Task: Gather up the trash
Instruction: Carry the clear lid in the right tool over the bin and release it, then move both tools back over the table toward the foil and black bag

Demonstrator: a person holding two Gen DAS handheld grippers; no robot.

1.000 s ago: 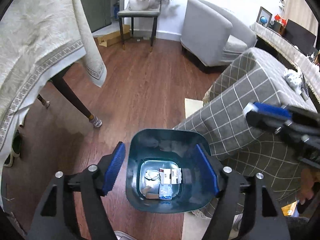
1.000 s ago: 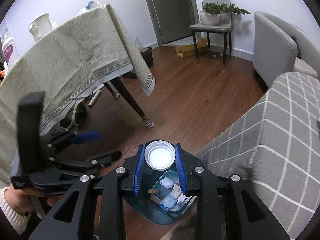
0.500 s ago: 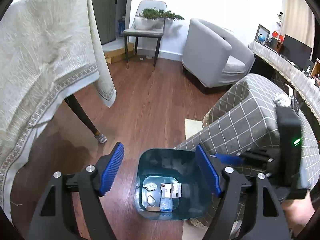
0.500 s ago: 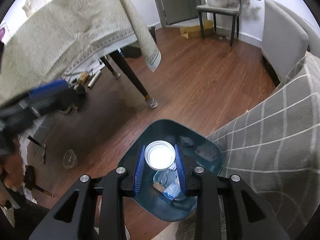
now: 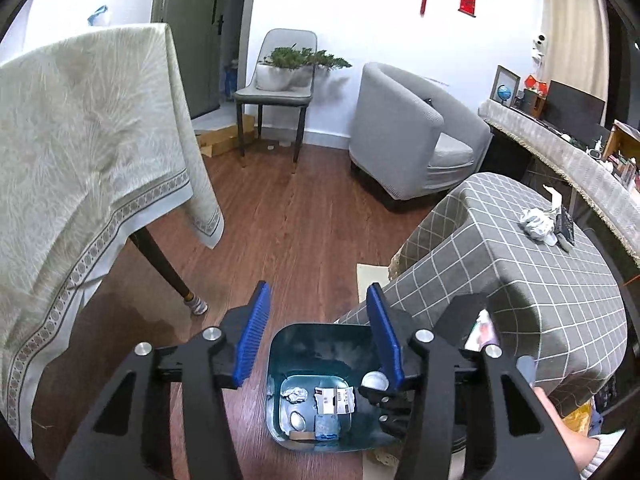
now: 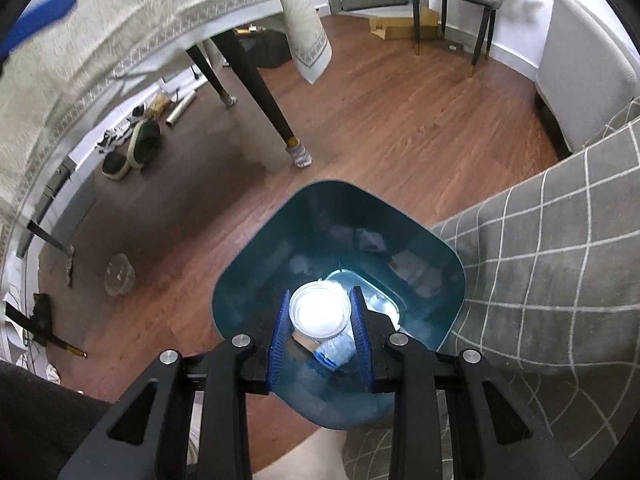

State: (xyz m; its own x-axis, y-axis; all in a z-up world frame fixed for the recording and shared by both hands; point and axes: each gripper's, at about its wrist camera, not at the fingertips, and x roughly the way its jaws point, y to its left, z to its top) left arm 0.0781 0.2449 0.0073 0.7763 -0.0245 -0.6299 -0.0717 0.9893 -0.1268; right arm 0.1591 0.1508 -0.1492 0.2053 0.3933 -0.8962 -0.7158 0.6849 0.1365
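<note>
**White cup held over the teal bin**

A white round cup (image 6: 319, 312), seen mouth-on, sits clamped between the blue pads of the right tongs (image 6: 320, 334), directly above the open mouth of a teal trash bin (image 6: 256, 276). The left wrist view shows the cup's rim (image 5: 375, 380) just inside the bin's right wall. On the bin's floor lie a crumpled wad of paper (image 5: 295, 394), a white printed carton (image 5: 334, 398), a blue-and-white wrapper (image 5: 327, 426) and a small brown scrap (image 5: 303, 435). The left tongs (image 5: 316, 340) hang spread wide and empty above the bin's far rim (image 5: 320, 326). The bin stands on a dark wood floor (image 5: 296, 232), pressed against a counter draped in grey checked cloth (image 5: 532, 276); on that cloth, well apart from the bin, rest a crumpled grey-white wad (image 5: 537, 222) and a dark flat object (image 5: 565, 226). Left of the bin, a pale patterned tablecloth (image 5: 80, 152) hangs over a dark-legged table. Beyond stand a grey armchair (image 5: 408, 136) and a chair bearing a potted plant (image 5: 296, 68)
</note>
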